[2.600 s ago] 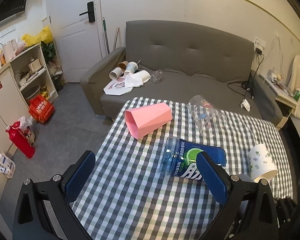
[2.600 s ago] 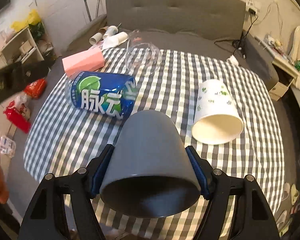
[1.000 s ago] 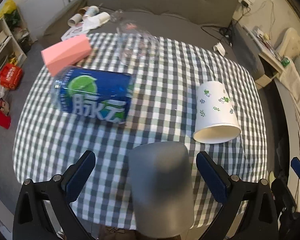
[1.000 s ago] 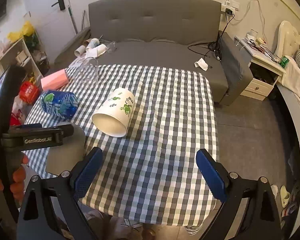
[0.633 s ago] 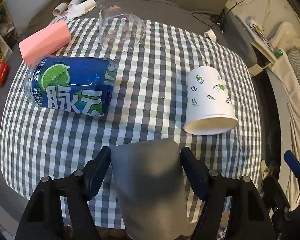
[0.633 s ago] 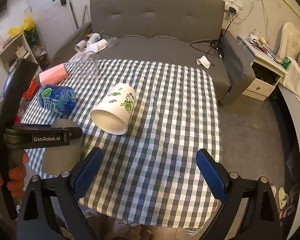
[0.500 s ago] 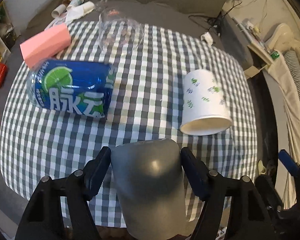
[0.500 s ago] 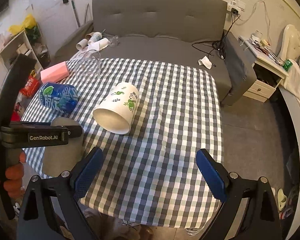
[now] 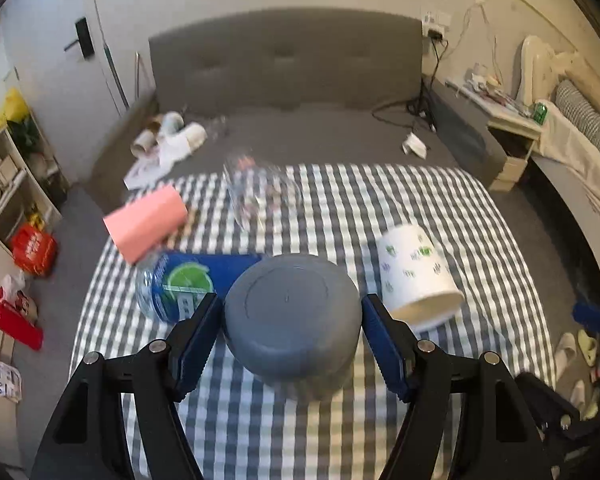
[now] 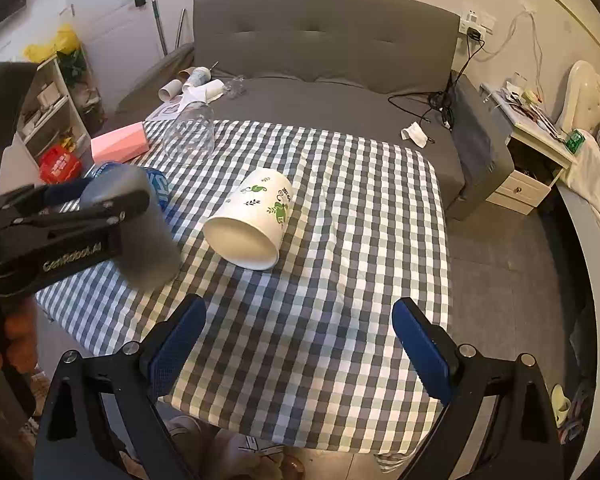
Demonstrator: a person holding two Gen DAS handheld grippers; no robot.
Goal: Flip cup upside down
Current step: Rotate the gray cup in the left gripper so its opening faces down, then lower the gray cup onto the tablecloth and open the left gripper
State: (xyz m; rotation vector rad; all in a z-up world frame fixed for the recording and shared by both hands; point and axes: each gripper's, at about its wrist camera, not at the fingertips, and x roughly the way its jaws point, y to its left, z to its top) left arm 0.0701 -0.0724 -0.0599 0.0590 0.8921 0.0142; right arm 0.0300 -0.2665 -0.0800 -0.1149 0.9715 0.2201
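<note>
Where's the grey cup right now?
The grey cup is clamped in the left gripper, base up, over the near left part of the checked table, between the blue bottle and the white paper cup.

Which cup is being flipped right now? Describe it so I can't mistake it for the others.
On the checkered table, look at the near left edge, where the left gripper is clamped on the grey cup. It is plain matte grey, base up and tilted. The white leaf-print paper cup and blue bottle lie on their sides.
</note>
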